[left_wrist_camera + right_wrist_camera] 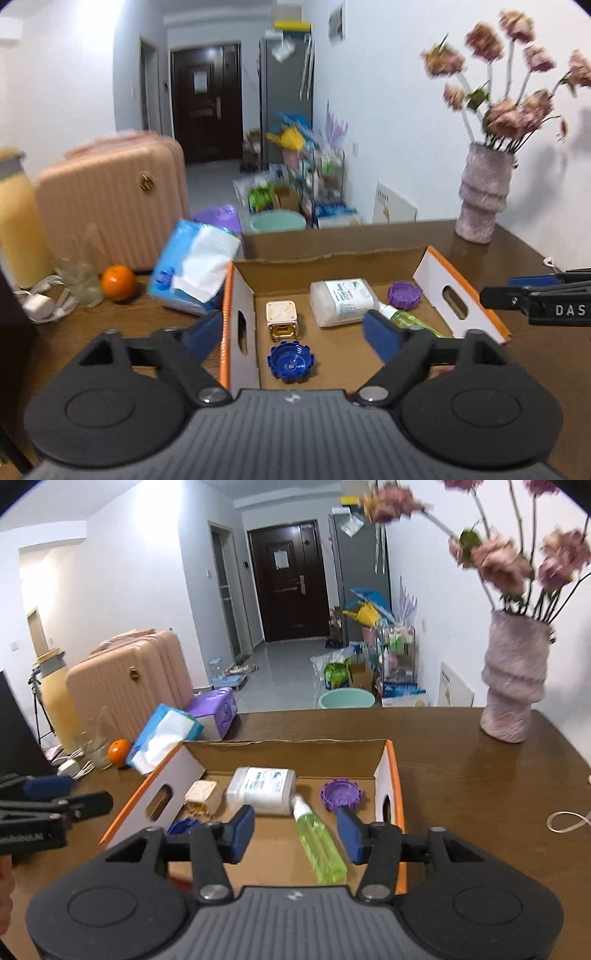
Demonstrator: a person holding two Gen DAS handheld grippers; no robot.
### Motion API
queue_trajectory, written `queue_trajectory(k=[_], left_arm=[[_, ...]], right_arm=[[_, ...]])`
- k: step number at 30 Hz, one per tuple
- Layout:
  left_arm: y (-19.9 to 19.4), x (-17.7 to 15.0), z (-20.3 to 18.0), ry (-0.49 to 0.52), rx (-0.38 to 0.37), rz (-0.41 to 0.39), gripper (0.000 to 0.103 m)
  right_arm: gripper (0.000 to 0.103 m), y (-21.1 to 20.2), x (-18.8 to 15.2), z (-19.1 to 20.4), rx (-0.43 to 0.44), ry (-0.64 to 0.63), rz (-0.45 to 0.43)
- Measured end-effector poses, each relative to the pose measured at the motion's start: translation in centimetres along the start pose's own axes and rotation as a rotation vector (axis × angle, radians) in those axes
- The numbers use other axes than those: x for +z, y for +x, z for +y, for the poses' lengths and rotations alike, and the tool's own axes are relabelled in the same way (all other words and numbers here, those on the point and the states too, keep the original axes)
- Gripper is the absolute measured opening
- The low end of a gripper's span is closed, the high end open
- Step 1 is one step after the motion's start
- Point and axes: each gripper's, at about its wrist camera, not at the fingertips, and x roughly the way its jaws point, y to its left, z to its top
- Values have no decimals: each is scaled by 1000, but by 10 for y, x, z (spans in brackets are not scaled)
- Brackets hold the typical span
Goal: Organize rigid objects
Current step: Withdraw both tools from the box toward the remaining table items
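A shallow cardboard box (391, 768) with orange edges is seen on a dark wooden surface (461, 768), viewed from two tools held above its near side. Inside the box, five small things are laid out: a cream square case (280, 315) and a blue ridged cap (290, 363) at the left, a white bottle (262, 788) on its side in the middle, a green spray bottle (319, 849) lying lengthwise toward the viewer, and a purple ridged cap (340, 794) at the right. The left tool (291, 334) is held wide open with nothing between its blue pads; the right tool (295, 829) is partly open and also empty, the spray bottle lying below its gap without being touched. Outside the box, an orange (118, 282), a glass (83, 282), a tissue pack (195, 267) and a vase of dried flowers (513, 679) are left on the surface. A careless lift or sideways swing could likely catch a box flap and shift the contents, and the tall vase at the right could be tipped by a wide reach.
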Motion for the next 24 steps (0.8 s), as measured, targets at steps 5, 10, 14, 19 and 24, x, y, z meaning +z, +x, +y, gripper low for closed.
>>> queue_trajectory(k=[5, 10, 14, 19, 24], left_arm=[[-61, -32, -10, 14, -2, -97, 98], [-114, -77, -17, 5, 17, -162, 103], [-153, -120, -23, 0, 29, -193, 103], [-199, -181, -24, -48, 37, -213, 103], [-220, -217, -22, -69, 33, -153, 103]], right_arm=[[68, -61, -28, 13, 11, -48, -78], [82, -110, -70, 31, -8, -114, -171], [85, -144, -110, 43, -21, -136, -230], [87, -183, -174, 58, -15, -140, -260], [87, -201, -227, 64, -9, -104, -237]])
